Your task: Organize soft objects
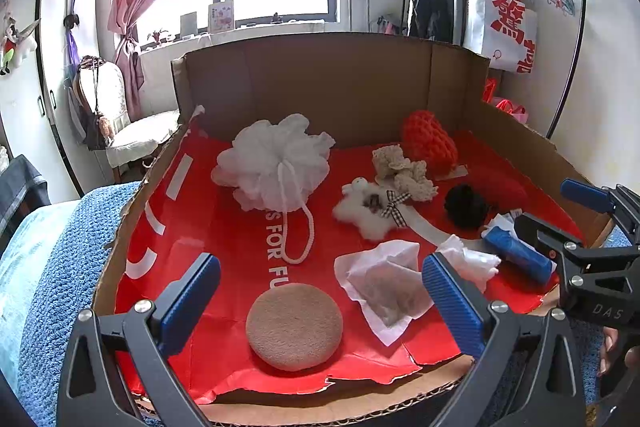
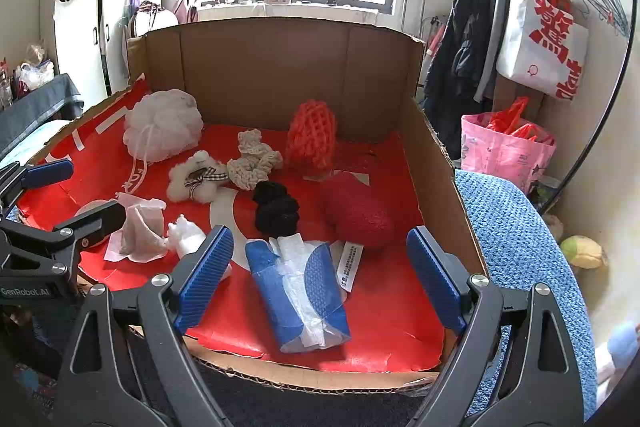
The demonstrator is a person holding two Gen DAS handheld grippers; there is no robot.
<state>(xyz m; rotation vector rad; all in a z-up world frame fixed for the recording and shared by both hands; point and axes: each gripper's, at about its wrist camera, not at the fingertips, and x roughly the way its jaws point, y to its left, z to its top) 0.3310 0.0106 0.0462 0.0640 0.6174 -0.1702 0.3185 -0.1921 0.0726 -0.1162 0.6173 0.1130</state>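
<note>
Soft things lie on red paper in an open cardboard box [image 1: 320,75]. A white bath pouf [image 1: 276,159] sits at the back left, a tan round sponge [image 1: 294,325] at the front, and a paper sachet [image 1: 384,287] beside it. A white fluffy toy [image 1: 368,207], beige crochet piece [image 1: 404,171], black scrunchie [image 2: 276,207], orange net sponge [image 2: 312,135], red pad [image 2: 358,215] and blue tissue pack [image 2: 298,291] fill the right. My left gripper [image 1: 320,303] is open above the tan sponge. My right gripper [image 2: 320,275] is open around the tissue pack, not touching it.
The box rests on a blue knitted blanket [image 2: 520,247]. A crumpled white tissue [image 2: 186,233] lies near the sachet. A clothes rack [image 2: 560,7] with a white bag and a pink bag [image 2: 504,147] stand to the right. A chair [image 1: 132,131] and wardrobe are at the left.
</note>
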